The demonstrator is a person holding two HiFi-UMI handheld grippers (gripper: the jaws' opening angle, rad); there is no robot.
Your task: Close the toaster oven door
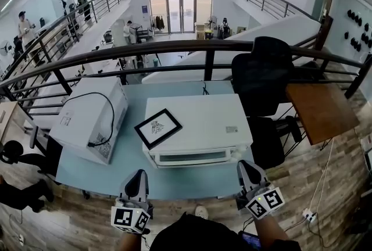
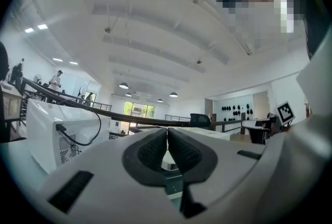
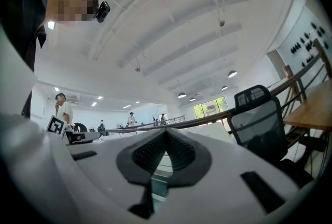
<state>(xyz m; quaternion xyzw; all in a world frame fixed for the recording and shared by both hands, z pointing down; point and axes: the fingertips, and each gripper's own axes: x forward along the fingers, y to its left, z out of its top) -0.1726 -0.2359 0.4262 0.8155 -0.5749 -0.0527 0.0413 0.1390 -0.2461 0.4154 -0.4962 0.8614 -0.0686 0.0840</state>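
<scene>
The white toaster oven [image 1: 197, 128] stands mid-table with its front door [image 1: 192, 157] upright against the body, facing me. A black-framed marker card [image 1: 157, 127] lies on its top. My left gripper [image 1: 137, 181] hovers at the table's near edge, left of the oven front, jaws shut with nothing between them [image 2: 167, 148]. My right gripper [image 1: 247, 173] hangs at the oven's near right corner, also shut and empty [image 3: 166, 150]. Both gripper views tilt upward toward the ceiling, showing only a sliver of the oven beyond the pads.
A second white appliance [image 1: 93, 116] with a black cable lies tipped at the table's left. A black office chair [image 1: 264, 78] stands behind right, next to a wooden side table [image 1: 319, 110]. A dark railing [image 1: 174, 49] runs behind the light blue table [image 1: 133, 171].
</scene>
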